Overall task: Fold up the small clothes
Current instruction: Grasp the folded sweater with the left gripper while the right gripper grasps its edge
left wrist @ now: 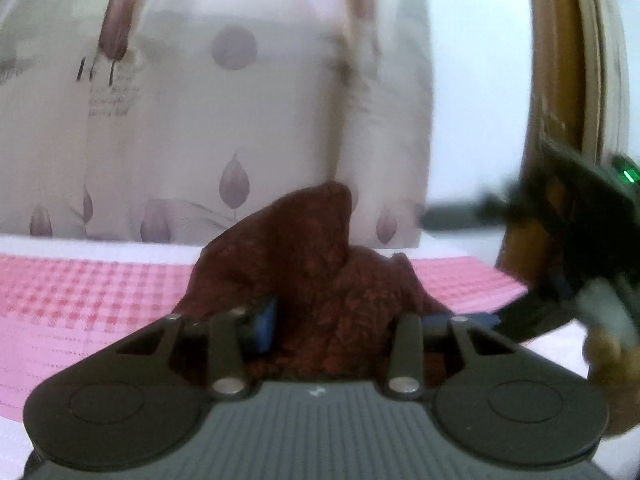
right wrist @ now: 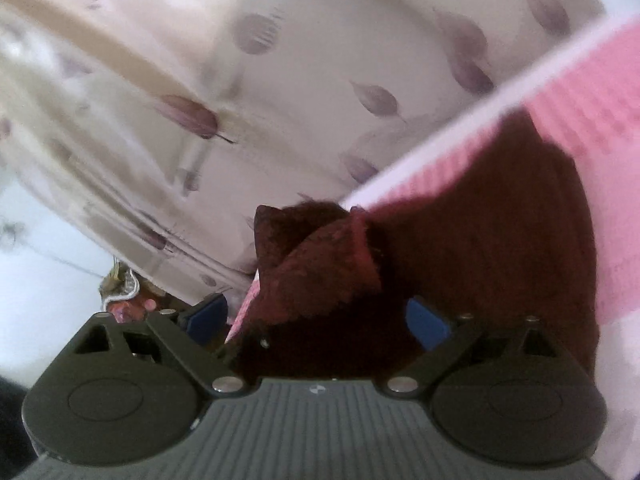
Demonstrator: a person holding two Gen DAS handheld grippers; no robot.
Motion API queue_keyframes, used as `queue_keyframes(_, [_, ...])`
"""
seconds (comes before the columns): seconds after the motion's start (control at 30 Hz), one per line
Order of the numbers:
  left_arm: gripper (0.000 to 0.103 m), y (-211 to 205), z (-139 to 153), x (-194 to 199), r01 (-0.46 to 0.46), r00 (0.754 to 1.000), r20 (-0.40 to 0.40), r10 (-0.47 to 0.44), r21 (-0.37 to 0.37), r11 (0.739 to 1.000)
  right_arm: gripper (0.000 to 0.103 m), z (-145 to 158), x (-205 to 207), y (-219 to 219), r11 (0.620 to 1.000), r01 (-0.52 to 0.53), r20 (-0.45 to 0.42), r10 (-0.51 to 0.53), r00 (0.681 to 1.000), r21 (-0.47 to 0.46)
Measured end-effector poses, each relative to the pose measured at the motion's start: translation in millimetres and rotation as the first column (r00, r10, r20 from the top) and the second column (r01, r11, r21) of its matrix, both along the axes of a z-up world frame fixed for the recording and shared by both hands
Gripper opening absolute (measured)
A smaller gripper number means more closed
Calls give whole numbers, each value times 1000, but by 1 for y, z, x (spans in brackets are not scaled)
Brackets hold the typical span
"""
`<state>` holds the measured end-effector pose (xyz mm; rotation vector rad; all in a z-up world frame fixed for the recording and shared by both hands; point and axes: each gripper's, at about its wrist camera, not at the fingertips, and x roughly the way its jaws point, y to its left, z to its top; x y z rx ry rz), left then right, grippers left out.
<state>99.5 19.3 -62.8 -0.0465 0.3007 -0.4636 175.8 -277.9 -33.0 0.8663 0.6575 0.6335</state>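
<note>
Holding a bunched maroon garment [left wrist: 320,280] in both tongs, each partly closed on cloth, we judge it light, soft and floppy. We favour gripping its hemmed edges over the pink checked cloth [left wrist: 80,292].

Home bedroom, leaf-print curtain [left wrist: 240,128], pink checked bedsheet [left wrist: 80,292], wooden frame [left wrist: 552,80] beside white wall

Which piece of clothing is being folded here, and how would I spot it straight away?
Find the pink checked cloth spread before the leaf-print curtain. On it, bunched up between the left gripper fingers, is the dark maroon garment. It is the only dark, fuzzy thing among pale fabrics.
</note>
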Motion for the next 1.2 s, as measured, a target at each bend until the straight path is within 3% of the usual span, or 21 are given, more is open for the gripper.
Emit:
queue_keyframes(0.17, [39,-15,-13,-7,-1,998,68,-5,86,996,90,-12,24,6,988,-43,-103,59,993,146])
queue_keyframes(0.2, [39,-18,-13,-11,4,997,74,-11,94,996,88,-8,27,9,991,-41,-102,55,993,131])
queue_keyframes(0.33, [39,-36,-22,-20,26,993,113,-45,167,986,57,12,41,23,998,-59,-88,59,994,13])
queue_keyframes(0.4, [40,-47,-26,-18,35,990,125,-62,210,977,56,17,50,30,995,-64,-111,54,992,-80])
queue_keyframes(0.43, [42,-49,-27,-17,37,991,120,-63,209,977,49,19,54,34,988,-60,-113,44,993,-141])
queue_keyframes(0.47, [43,-48,-27,-16,40,992,113,-62,190,981,33,21,57,37,981,-61,-113,40,993,-184])
queue_keyframes(0.5, [43,-44,-23,-16,44,993,106,-61,158,986,27,21,60,41,972,-71,-104,48,993,-226])
queue_keyframes(0.6, [49,-21,0,-24,58,996,70,-59,23,998,23,21,57,44,927,-65,-8,67,998,-370])
queue_keyframes(0.67, [81,-1,18,-36,50,997,62,-45,-78,996,22,20,61,39,928,-65,18,77,997,-367])
queue_keyframes(0.7, [88,11,27,-42,37,997,70,-29,-123,992,22,21,63,35,931,-53,35,70,997,-361])
queue_keyframes(0.73, [93,23,35,-49,19,996,85,-6,-161,987,22,22,65,30,935,-43,50,65,997,-352])
queue_keyframes(0.87, [93,67,54,-51,-57,993,81,83,-283,957,22,33,73,5,952,-15,136,59,989,-305])
queue_keyframes(0.97, [93,76,51,-33,-46,996,63,67,-292,955,22,41,76,-21,957,9,201,51,978,-290])
queue_keyframes(1.1, [92,47,34,-13,91,996,11,-91,-275,957,22,33,86,-63,969,47,222,9,975,-243])
queue_keyframes(1.2, [93,5,22,-10,203,979,20,-203,-195,960,22,5,92,-88,978,45,207,-1,978,-206])
